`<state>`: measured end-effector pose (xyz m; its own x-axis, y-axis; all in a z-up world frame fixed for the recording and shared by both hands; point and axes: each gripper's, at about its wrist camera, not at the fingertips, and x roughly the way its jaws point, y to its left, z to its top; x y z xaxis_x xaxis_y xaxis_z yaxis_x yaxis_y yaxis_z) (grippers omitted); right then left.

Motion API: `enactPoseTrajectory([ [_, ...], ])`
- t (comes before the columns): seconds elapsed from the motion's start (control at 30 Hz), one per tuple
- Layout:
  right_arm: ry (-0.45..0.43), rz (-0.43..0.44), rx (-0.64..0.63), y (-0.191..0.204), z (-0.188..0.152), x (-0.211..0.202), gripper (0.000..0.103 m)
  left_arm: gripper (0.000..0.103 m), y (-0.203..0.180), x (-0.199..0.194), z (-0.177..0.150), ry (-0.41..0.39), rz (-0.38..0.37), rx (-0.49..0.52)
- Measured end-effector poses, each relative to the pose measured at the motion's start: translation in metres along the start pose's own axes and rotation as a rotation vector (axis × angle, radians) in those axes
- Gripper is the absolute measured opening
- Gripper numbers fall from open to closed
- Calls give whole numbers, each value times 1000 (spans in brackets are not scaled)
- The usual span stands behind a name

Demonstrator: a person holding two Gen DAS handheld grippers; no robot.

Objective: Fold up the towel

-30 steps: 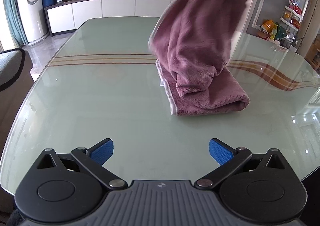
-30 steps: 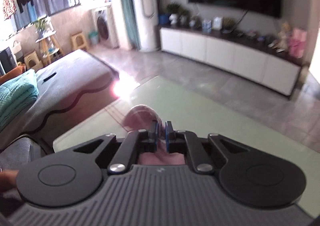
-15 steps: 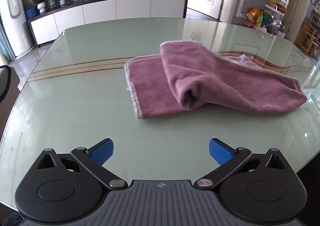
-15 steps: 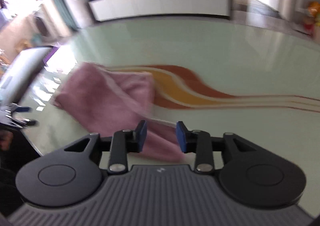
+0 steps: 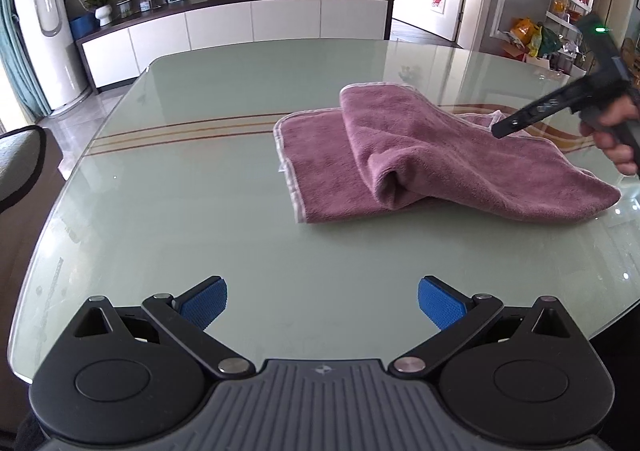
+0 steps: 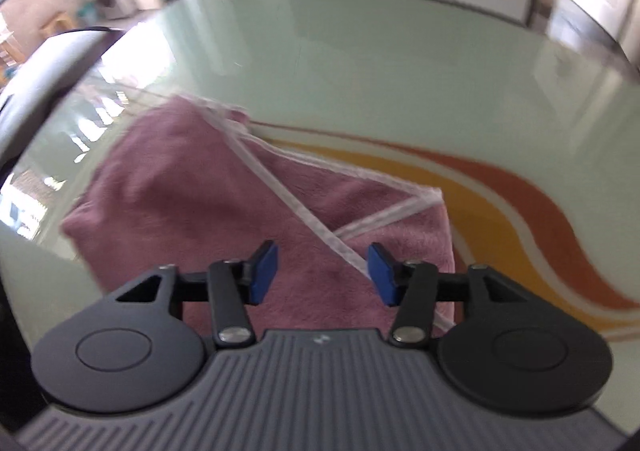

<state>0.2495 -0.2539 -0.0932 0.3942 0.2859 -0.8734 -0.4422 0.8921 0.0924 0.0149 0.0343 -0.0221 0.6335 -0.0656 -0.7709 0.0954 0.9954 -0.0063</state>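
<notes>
A mauve towel (image 5: 432,159) with a pale hem lies loosely folded on the glass table, right of centre in the left wrist view; its top layer is bunched into a roll. My left gripper (image 5: 322,303) is open and empty, well short of the towel near the table's front edge. My right gripper (image 6: 322,271) is open and empty, just above the towel (image 6: 208,207), whose white-hemmed corner lies between the fingers. The right gripper's body (image 5: 560,103) shows held in a hand over the towel's far right part.
The pale green glass table (image 5: 200,211) has brown and orange stripes (image 6: 500,187) running under the towel. A white cabinet (image 5: 248,31) stands behind the table. A grey chair (image 5: 20,163) is at the left edge.
One second ago the right gripper held the towel up, shut on it. It laid the towel down, opened and let go. The left gripper stayed open.
</notes>
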Motion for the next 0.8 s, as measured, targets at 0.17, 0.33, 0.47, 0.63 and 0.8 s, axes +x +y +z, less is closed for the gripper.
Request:
enactPoseTrajectory([
  [0.17, -52, -11, -13, 10, -16, -20, 6, 102, 3, 8, -2, 20, -15, -12],
  [0.33, -97, 4, -80, 31, -36, -56, 4, 102, 0, 16, -1, 28, -38, -4],
  [0.47, -99, 15, -168, 63, -55, -75, 4, 102, -2, 20, -1, 38, -68, -20],
  [0.63, -88, 18, -237, 83, -74, -90, 4, 102, -6, 25, 0, 45, -68, -4],
  [0.8, -68, 63, -93, 57, -54, -80, 12, 102, -9, 23, 4, 39, -70, 4],
])
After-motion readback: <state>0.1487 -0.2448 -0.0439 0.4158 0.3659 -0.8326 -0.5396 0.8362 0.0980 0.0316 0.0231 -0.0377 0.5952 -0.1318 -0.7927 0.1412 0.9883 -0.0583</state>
